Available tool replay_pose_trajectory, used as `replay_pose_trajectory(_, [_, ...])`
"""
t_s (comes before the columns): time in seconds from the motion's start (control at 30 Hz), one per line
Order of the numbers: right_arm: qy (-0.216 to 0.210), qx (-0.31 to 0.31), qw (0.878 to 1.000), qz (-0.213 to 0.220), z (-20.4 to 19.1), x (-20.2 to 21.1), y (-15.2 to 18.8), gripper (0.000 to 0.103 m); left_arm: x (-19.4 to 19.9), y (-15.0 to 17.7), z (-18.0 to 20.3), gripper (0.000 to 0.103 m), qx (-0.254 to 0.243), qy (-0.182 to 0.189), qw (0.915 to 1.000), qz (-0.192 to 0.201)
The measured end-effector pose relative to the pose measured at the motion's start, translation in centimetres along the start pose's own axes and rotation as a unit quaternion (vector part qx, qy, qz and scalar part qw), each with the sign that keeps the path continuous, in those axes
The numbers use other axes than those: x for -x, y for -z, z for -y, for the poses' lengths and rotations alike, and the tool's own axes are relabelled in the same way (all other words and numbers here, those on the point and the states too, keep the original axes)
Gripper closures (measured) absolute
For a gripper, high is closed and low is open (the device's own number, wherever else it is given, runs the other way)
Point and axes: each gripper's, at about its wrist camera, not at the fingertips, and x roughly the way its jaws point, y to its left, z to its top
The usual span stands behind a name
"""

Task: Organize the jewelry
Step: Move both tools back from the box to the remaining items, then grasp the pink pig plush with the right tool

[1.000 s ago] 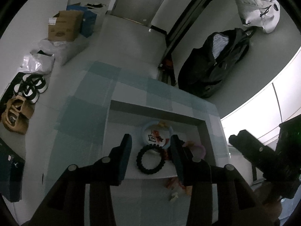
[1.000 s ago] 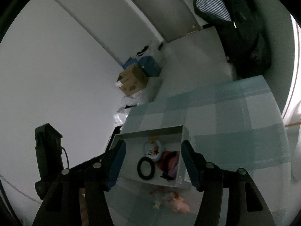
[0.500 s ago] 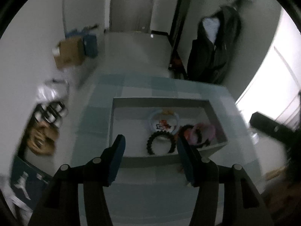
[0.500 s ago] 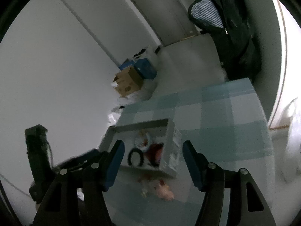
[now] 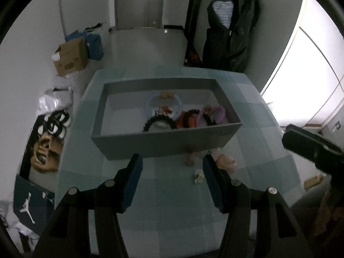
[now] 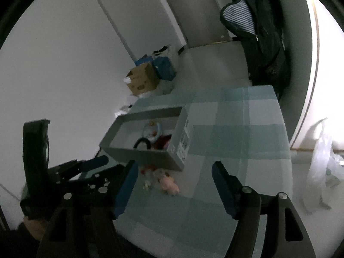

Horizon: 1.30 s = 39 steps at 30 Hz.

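A grey box [image 5: 165, 143] [image 6: 148, 152] stands on a blue-green checked table [image 5: 172, 204] [image 6: 236, 142]. Inside lie a black beaded bracelet [image 5: 160, 121] [image 6: 142, 143], a pale blue ring with small charms [image 5: 164, 108], red and orange pieces [image 5: 187, 120] and a pink bracelet [image 5: 214, 115]. Loose small pieces lie on the table in front of the box: a pink one [image 5: 225, 161] [image 6: 169, 185] and a small pale one [image 5: 197, 177] [image 6: 146, 185]. My left gripper [image 5: 172, 167] is open and empty, well back from the box. My right gripper [image 6: 174, 173] is open, its jaws opening, nothing between them.
On the floor at the left lie a cardboard box [image 5: 71, 57] [image 6: 142, 80], blue boxes, bags and shoes [image 5: 46, 150]. A dark jacket [image 5: 232, 28] hangs at the back right. A plastic bag [image 6: 322, 157] sits right of the table. My other gripper [image 5: 311, 148] [image 6: 71, 172] shows at each view's edge.
Both grippers have pulled back from over the box and rolled level. Both pairs of jaws stand wider. The loose pieces in front of the box now show beyond the fingertips.
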Motion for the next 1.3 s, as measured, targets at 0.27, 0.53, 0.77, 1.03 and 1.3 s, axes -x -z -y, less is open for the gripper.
replay_pose_trajectory(0.27, [0.017, 0.032, 0.999, -0.039, -1.0, -1.5, 1.9, 0.025, 0.0, 0.7, -0.6, 0.036, 0.052, 0.017, 0.9984, -0.016])
replay_pose_trajectory(0.53, [0.034, 0.055, 0.996, -0.059, -1.9, -3.1, 3.0, 0.019, 0.0, 1.4, -0.8, 0.032, 0.06, 0.021, 0.9977, -0.022])
replay_pose_trajectory(0.77, [0.038, 0.057, 0.994, -0.079, -2.2, -4.8, 3.2, 0.019, 0.0, 2.0, -1.6, 0.032, 0.062, 0.015, 0.9976, -0.027])
replay_pose_trajectory(1.03, [0.018, 0.058, 0.993, -0.104, -3.0, -7.0, 2.7, 0.02, -0.9, 1.8, -2.8, 0.032, 0.082, 0.024, 0.9952, -0.048])
replay_pose_trajectory(1.3, [0.033, 0.076, 0.991, -0.108, -3.7, -7.9, 2.5, 0.046, -1.0, 1.8, -3.0, 0.032, 0.085, 0.041, 0.994, -0.055])
